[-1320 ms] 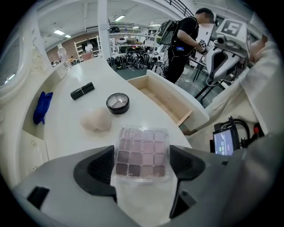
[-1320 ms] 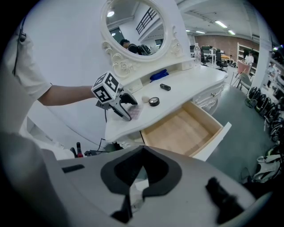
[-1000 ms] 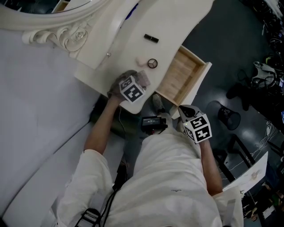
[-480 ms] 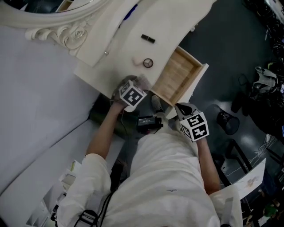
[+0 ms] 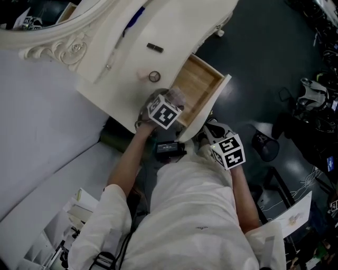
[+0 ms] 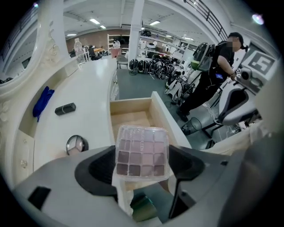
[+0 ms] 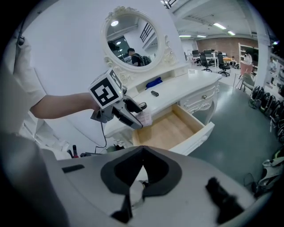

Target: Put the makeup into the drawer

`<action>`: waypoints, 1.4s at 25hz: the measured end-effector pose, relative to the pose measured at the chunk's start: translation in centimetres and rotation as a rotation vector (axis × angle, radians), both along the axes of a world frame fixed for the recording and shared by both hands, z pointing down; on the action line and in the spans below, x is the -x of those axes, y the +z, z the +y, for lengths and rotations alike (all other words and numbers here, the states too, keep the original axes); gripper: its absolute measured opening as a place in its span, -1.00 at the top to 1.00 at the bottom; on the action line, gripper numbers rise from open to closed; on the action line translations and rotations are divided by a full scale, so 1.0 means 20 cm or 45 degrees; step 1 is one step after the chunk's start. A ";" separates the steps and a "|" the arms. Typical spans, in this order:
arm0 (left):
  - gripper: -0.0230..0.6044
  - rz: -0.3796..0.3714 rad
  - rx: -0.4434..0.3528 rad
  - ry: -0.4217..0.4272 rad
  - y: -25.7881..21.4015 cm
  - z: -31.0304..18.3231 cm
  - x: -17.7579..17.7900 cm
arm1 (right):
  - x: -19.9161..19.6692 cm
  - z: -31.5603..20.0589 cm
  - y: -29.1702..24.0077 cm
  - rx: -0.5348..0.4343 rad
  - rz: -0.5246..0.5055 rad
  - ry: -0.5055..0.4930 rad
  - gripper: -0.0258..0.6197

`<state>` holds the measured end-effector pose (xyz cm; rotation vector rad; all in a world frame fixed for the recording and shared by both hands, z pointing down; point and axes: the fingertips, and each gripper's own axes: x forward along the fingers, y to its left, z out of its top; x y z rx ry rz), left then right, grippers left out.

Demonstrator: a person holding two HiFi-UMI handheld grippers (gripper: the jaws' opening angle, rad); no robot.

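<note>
Closest to me, my right gripper [image 7: 142, 155] hangs by my hip with its jaws pressed together and nothing between them, off the front corner of the pulled-out drawer. My left gripper [image 5: 171, 103] is clamped on the clear plastic eyeshadow palette with rows of mauve and purple squares [image 6: 142, 151], gripping it by its near end so the lid faces up. The palette hangs at the front edge of the white dressing table [image 5: 121, 89], over the near left corner of the open drawer with the pale wooden floor [image 5: 200, 87], not resting inside it. Beyond it on the tabletop lies a small round mirrored compact [image 5: 153, 76], then a short black tube [image 5: 155, 48], then a blue cloth [image 5: 134, 15] on the back ledge below the oval white-framed mirror [image 7: 133, 44].
</note>
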<state>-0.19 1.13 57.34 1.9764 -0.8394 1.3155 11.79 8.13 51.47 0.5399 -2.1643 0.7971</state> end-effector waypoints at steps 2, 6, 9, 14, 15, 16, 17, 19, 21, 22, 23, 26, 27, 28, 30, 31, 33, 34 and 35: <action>-0.27 0.010 0.007 -0.004 0.03 -0.03 -0.10 | -0.08 -0.01 0.01 0.006 0.000 0.013 0.88; -0.27 0.015 0.004 -0.010 0.10 -0.14 -0.28 | -0.21 -0.05 0.03 0.025 -0.005 0.037 0.88; -0.27 -0.001 0.014 -0.023 0.22 -0.23 -0.37 | -0.27 -0.08 0.05 0.030 -0.029 0.047 0.88; -0.27 -0.034 0.046 -0.065 0.44 -0.36 -0.44 | -0.34 -0.09 0.09 0.062 -0.033 0.019 0.88; -0.27 -0.039 0.049 -0.075 0.48 -0.38 -0.44 | -0.35 -0.10 0.10 0.071 -0.031 0.010 0.88; -0.27 -0.042 0.051 -0.084 0.53 -0.40 -0.44 | -0.36 -0.10 0.12 0.078 -0.030 0.002 0.88; -0.27 -0.044 0.052 -0.092 0.57 -0.42 -0.44 | -0.36 -0.10 0.14 0.085 -0.030 -0.004 0.88; -0.27 -0.048 0.066 -0.114 0.65 -0.44 -0.44 | -0.37 -0.11 0.17 0.097 -0.027 -0.007 0.88; -0.27 -0.054 0.081 -0.135 0.72 -0.45 -0.44 | -0.38 -0.12 0.20 0.099 -0.021 0.000 0.88; -0.27 -0.053 0.083 -0.139 0.74 -0.45 -0.44 | -0.38 -0.13 0.21 0.099 -0.019 0.003 0.88; -0.27 -0.052 0.084 -0.138 0.76 -0.46 -0.45 | -0.38 -0.13 0.22 0.100 -0.018 0.004 0.88; -0.27 -0.058 0.096 -0.126 0.82 -0.44 -0.44 | -0.37 -0.12 0.22 0.100 -0.017 -0.007 0.88; -0.27 -0.061 0.103 -0.124 0.83 -0.43 -0.44 | -0.36 -0.12 0.22 0.096 -0.021 -0.013 0.88; -0.27 -0.061 0.106 -0.124 0.84 -0.43 -0.43 | -0.36 -0.11 0.21 0.091 -0.028 -0.020 0.88; -0.27 -0.066 0.101 -0.124 0.85 -0.42 -0.43 | -0.34 -0.10 0.20 0.086 -0.047 -0.028 0.88; -0.28 -0.074 0.094 -0.119 0.86 -0.42 -0.43 | -0.34 -0.09 0.20 0.086 -0.051 -0.028 0.88; -0.28 -0.096 0.081 -0.096 0.86 -0.42 -0.43 | -0.34 -0.08 0.21 0.091 -0.052 -0.030 0.88; -0.28 -0.107 0.080 -0.085 0.87 -0.42 -0.43 | -0.34 -0.07 0.21 0.094 -0.055 -0.033 0.88; -0.28 -0.115 0.082 -0.078 0.87 -0.41 -0.43 | -0.34 -0.06 0.21 0.095 -0.059 -0.038 0.88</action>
